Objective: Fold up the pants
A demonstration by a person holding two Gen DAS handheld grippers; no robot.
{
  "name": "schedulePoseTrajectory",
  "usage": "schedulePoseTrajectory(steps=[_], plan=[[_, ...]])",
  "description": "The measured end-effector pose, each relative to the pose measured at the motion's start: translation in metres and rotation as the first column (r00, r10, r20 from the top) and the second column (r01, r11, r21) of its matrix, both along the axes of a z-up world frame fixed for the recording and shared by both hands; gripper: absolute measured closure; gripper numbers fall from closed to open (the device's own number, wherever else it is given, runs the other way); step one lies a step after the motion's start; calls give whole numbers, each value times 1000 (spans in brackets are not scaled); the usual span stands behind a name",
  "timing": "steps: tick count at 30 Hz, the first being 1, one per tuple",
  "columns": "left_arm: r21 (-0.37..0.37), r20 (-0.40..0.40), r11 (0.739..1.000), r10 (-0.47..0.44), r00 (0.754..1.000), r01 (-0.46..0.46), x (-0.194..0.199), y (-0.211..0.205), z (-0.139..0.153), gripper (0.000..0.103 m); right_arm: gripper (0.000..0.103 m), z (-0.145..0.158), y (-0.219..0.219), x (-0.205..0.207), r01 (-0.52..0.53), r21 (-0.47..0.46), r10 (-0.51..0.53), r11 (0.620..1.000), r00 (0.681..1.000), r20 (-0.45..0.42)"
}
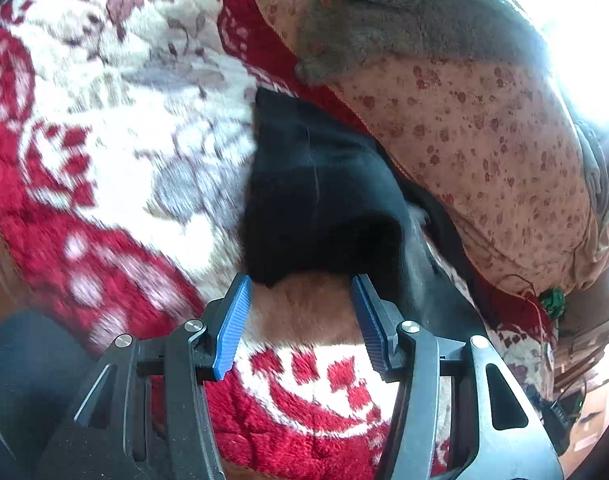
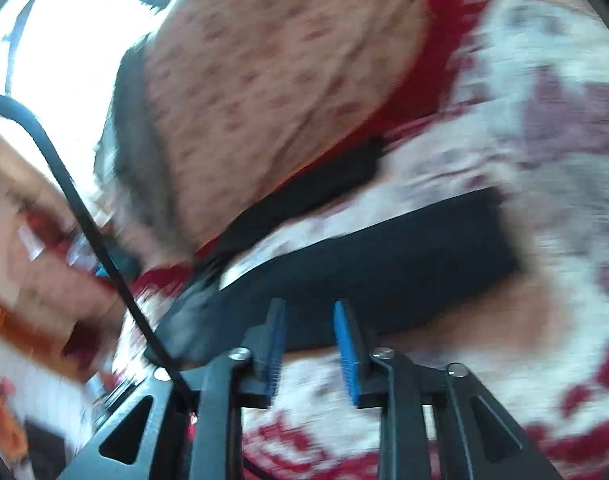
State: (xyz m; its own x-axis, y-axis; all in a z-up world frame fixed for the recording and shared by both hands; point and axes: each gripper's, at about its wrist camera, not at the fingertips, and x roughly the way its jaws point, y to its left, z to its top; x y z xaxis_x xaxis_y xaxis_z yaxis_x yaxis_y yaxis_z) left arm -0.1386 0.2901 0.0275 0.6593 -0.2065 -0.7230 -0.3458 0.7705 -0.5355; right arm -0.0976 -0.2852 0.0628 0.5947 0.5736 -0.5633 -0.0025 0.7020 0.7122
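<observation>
The black pants (image 1: 324,184) lie on a red and white floral blanket (image 1: 104,152), one part running under a pink flowered pillow (image 1: 484,140). My left gripper (image 1: 302,284) is open and empty, its blue pads (image 1: 234,328) just short of the pants' near edge. In the blurred right wrist view the pants (image 2: 384,248) lie as a dark band across the blanket (image 2: 544,120). My right gripper (image 2: 309,308) is open with a narrower gap, empty, at the pants' near edge.
A grey towel (image 1: 376,12) lies on the pillow (image 2: 284,60). A black cable (image 2: 84,208) crosses the left of the right wrist view. Bright window light is at the far edge. Clutter and a green thread ball (image 1: 552,300) sit at the right.
</observation>
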Motion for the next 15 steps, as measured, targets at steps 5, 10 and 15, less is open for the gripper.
schedulePoseTrajectory(steps=[5,10,15], plan=[[216,-61,976,11,998,3,5,-20,-8,52,70,-7,65,25,-160,45,161,986,987,-8],[293,-42,956,1,999,11,20,-16,-5,52,70,-11,135,42,-321,61,321,945,947,-6],[402,-78,913,-46,996,74,31,-25,-12,52,70,-15,174,59,-385,66,387,920,922,-20]])
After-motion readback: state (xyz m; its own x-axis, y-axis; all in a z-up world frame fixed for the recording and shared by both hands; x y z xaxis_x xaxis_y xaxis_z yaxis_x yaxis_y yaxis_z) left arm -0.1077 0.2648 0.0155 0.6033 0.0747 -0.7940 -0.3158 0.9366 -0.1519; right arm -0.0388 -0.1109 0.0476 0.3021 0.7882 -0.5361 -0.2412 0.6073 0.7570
